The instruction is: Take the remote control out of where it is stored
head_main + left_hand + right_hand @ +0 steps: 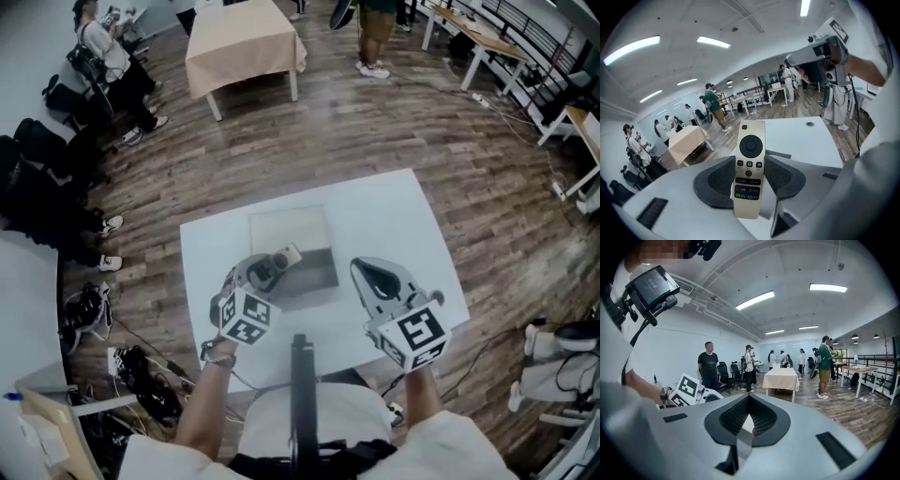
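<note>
A cream remote control (749, 174) with a round dark pad and coloured buttons stands upright between the black pads of my left gripper (749, 168), which is shut on its lower half. In the head view the remote (287, 254) pokes out of the left gripper (275, 264), held above a flat storage box (289, 230) with a pale half and a dark grey half. My right gripper (360, 270) hovers to the right of the box. Its jaws (748, 404) are shut with nothing between them.
The box lies on a small white table (394, 216) on a wooden floor. Another table with a beige cloth (242, 42) stands farther off. Several people stand or sit around the room's edges. Bags and cables lie to the left of the white table.
</note>
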Demonstrator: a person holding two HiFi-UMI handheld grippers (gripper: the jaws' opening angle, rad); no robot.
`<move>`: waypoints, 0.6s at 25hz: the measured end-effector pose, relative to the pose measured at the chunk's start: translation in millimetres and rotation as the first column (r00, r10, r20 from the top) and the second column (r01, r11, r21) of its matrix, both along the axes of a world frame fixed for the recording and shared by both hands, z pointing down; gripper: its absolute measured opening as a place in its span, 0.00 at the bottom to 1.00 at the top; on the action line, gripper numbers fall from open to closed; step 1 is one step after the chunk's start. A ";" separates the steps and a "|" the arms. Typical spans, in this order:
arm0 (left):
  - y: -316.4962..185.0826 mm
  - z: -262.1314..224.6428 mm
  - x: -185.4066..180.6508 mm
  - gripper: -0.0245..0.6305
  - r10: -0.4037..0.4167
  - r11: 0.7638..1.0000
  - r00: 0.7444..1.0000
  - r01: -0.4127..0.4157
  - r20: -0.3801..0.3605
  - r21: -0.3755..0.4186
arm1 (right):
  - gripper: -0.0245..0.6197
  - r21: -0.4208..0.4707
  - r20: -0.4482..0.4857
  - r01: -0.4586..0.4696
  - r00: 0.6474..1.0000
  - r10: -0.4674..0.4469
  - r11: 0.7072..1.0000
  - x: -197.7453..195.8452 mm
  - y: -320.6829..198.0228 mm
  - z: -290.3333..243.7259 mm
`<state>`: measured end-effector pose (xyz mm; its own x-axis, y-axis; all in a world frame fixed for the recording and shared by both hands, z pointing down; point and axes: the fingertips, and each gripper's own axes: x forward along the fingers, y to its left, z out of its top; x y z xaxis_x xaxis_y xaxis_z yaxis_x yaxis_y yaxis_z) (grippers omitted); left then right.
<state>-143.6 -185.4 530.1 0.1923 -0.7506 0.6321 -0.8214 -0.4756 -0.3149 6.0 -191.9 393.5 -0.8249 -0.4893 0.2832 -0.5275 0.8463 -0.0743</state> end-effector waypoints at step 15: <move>33.4 -126.6 -58.2 0.34 -0.155 0.937 0.960 0.217 -0.234 0.272 | 0.04 0.109 -0.001 -0.010 1.000 0.010 0.994 -15.8 8.9 -47.3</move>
<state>-201.7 -152.0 403.5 0.1335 -0.9307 0.3406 -0.9475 -0.2206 -0.2314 -9.8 -183.0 346.2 -0.8195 -0.5252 0.2292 -0.5358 0.8442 0.0186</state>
